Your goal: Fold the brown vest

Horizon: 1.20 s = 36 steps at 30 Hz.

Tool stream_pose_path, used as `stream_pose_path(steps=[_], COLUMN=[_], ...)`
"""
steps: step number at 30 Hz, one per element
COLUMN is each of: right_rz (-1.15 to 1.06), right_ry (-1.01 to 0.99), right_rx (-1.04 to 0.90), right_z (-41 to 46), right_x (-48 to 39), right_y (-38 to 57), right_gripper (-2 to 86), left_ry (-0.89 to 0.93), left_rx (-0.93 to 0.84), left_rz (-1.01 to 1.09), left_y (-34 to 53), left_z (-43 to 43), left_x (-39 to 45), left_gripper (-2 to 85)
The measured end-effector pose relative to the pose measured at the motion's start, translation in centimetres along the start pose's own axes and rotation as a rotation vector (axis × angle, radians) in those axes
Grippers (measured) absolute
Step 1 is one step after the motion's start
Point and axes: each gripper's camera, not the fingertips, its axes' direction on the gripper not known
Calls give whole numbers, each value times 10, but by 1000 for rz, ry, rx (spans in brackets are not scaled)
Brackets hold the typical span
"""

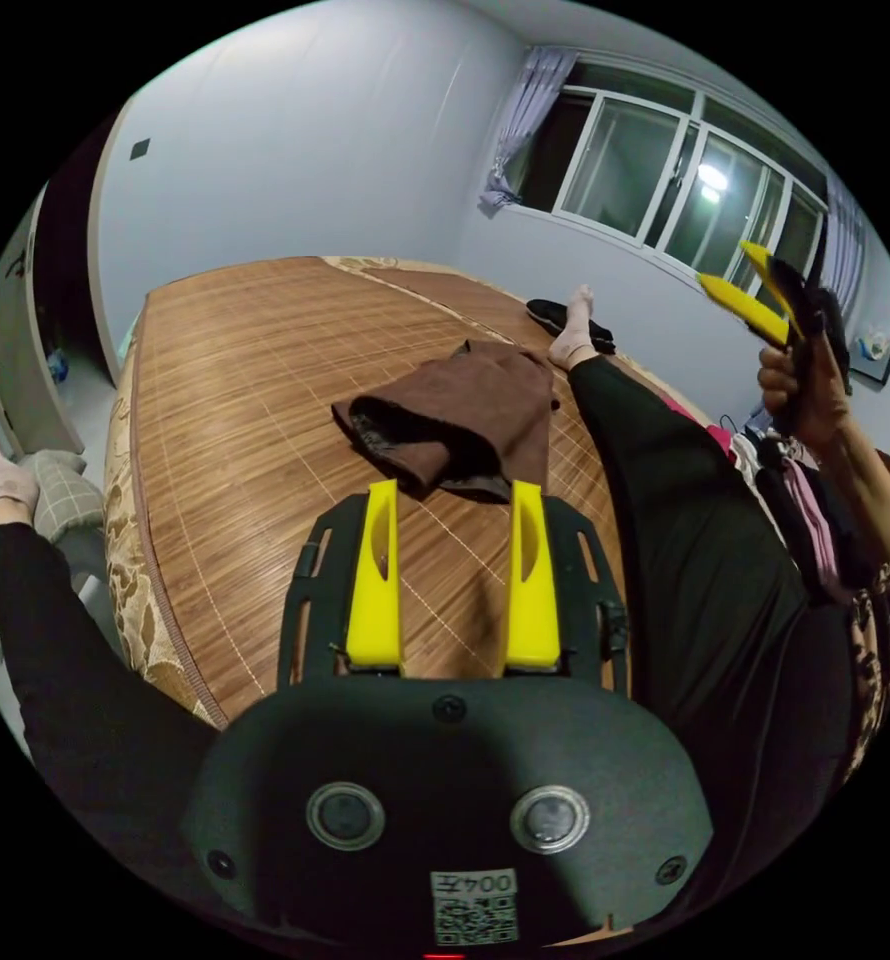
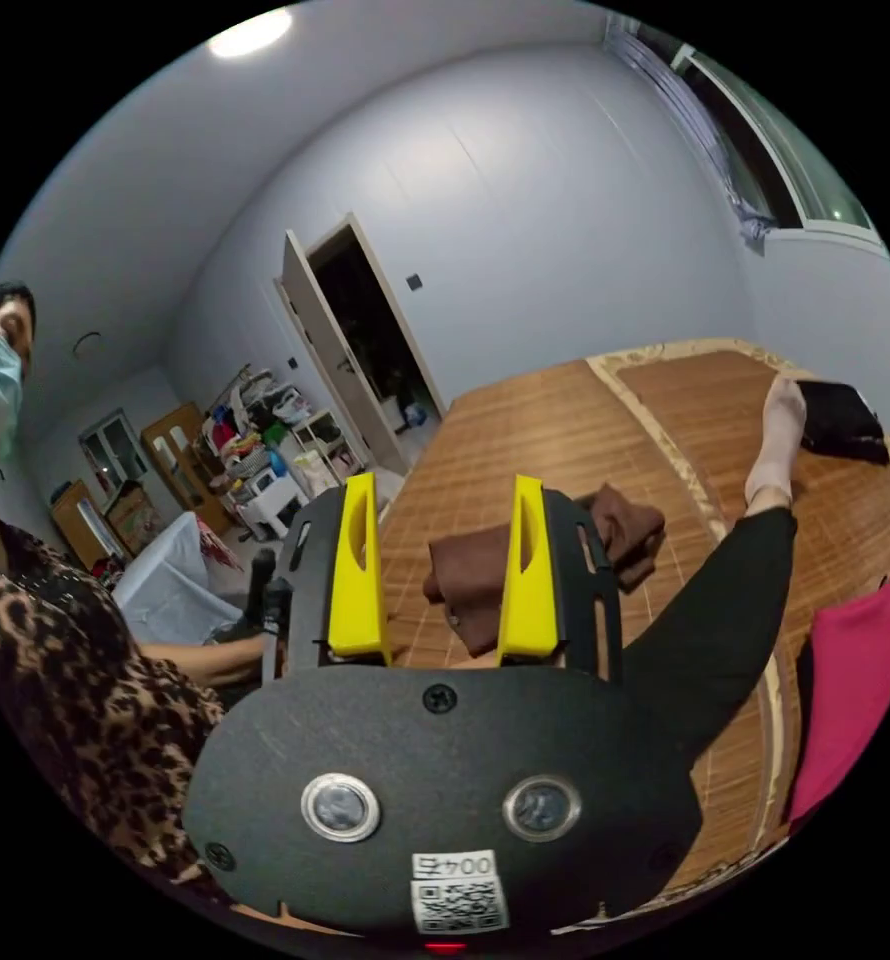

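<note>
Lying rumpled on the slatted bamboo mat (image 1: pixel 265 380), the soft brown vest (image 1: pixel 460 415) sits at 12 o'clock of the left gripper (image 1: pixel 455 575); its yellow fingers (image 1: pixel 375 575) are released. Right gripper (image 2: pixel 440 570) likewise spread, empty.

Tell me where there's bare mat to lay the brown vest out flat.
The widest bare stretch of the bamboo mat runs from the brown vest toward the door-side edge. A narrower strip lies between the vest and the left gripper. It's crowded toward the window: the person's leg and a black garment sit there.
</note>
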Motion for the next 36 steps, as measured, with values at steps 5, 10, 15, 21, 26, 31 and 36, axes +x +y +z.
stream_pose_path(steps=[5,10,15,21,26,31,36], right_rz=[-34,1,31,10,8,50,96], right_ry=[78,5,-31,-18,-11,-22,-27], right_rx=[-127,-154,-151,-153,-133,-62,-28], right_z=[65,103,130,160,178,188,194], right_x=[15,39,62,80,96,118,139], right_y=[48,63,69,75,79,83,87], right_gripper=[171,163,157,143,149,153,144], left_ry=[-42,-172,-208,-99,234,329,291], left_rx=[-85,-106,-109,-232,88,-126,-240], left_rz=[27,25,13,-20,90,430,307], left_y=[-18,-46,-84,-135,-183,-154,-90], left_z=[5,8,12,8,-104,-136,-129], left_x=[3,-2,-10,1,60,149,137], left_gripper=[146,150,142,31,14,15,23])
